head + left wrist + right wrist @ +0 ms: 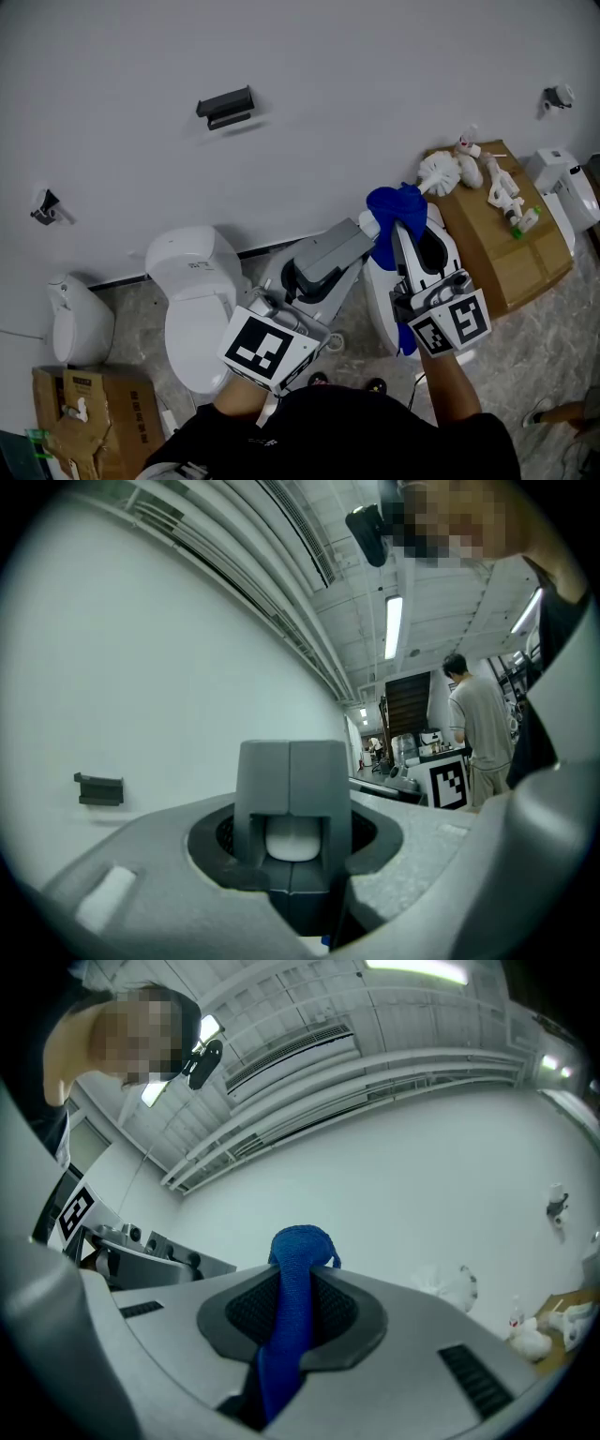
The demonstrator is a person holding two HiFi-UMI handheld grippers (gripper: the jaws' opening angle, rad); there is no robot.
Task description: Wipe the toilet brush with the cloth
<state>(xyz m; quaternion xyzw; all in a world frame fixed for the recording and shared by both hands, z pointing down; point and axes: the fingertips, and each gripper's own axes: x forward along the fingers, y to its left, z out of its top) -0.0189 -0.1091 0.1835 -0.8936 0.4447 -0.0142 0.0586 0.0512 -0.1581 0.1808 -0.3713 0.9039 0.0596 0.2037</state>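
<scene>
Two grippers work together: the left gripper (354, 234) clamps the white toilet brush (439, 172) by its handle, the right gripper (404, 228) pinches the blue cloth (394, 206) just beside the bristles; so thin a pinch may let the cloth slip free

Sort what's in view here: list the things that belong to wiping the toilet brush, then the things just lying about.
Belongs to the job: white bristled toilet brush, handle end in the left gripper; blue cloth, clamped in the right gripper.
Just lying about: white toilet; brown cardboard box with small white items on it; black wall bracket.
</scene>
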